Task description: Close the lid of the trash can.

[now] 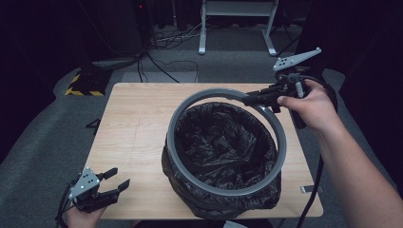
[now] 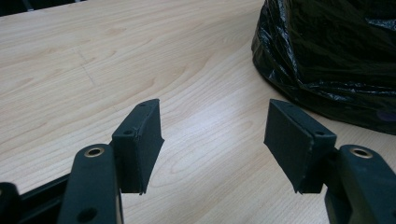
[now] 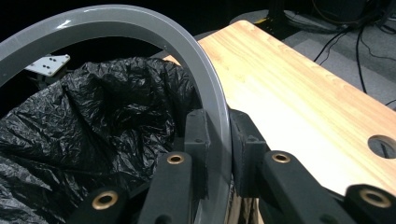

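Ring (image 1: 227, 142) fitting underway: my right gripper (image 1: 251, 99) pinches it at one o'clock; next I press it over the bag (image 1: 223, 142). Left gripper (image 1: 119, 179) spread, idle.

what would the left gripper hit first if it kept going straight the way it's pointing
Probably the black bag around the bin, ahead and to its right. The left gripper is open over bare table; depth is unclear, so it might slide past the bag.

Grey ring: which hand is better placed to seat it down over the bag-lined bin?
Right. The right gripper is already clamped on the grey ring, holding it tilted over the black bag. The left gripper sits open above bare table, apart from the bin.
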A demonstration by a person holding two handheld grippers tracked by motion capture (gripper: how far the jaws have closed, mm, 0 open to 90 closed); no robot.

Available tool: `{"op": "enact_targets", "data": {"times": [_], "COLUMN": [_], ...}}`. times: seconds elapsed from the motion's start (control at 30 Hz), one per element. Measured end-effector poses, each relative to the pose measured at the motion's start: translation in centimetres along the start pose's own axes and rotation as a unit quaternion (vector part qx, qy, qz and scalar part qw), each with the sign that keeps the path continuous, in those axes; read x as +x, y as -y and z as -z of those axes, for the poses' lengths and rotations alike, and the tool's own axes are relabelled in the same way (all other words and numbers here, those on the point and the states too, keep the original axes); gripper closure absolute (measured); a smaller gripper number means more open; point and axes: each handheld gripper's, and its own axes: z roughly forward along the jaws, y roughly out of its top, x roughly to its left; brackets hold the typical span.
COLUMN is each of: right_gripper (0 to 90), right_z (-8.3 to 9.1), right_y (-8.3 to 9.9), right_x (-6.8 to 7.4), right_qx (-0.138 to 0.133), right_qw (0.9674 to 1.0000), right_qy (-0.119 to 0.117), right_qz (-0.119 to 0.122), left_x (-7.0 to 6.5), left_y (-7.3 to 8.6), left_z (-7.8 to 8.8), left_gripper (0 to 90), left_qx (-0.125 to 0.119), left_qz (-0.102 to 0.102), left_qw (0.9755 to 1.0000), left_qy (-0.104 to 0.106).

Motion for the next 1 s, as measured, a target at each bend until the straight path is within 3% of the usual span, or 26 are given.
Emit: {"op": "enact_targets", "data": {"times": [0.5,0.73,1.0], "right_gripper": [79.2,79.0,78.9], "right_z": [-2.7,-3.6,-3.4], "right_y": [0.3,0.3,0.0], "right_x": [0.4,0.6,0.4], "right_qx": [0.023,0.032,0.048], "right_qw": [0.9997,0.9990,0.9979], "right_qy": [0.004,0.005,0.019], "right_qz": [0.011,0.030,0.039], "left_x": [-0.1,-0.2,-0.8], "left_y": [-0.1,-0.2,-1.1], "left_z": [-0.1,-0.1,0.4], "left_gripper": [36.6,36.6,36.5], "left_qx": [0.002,-0.001,-0.012], "left_qz": [-0.002,-0.002,-0.011], "left_qw": [1.0000,1.0000,0.9998], "left_qy": [0.001,0.002,0.008]}}
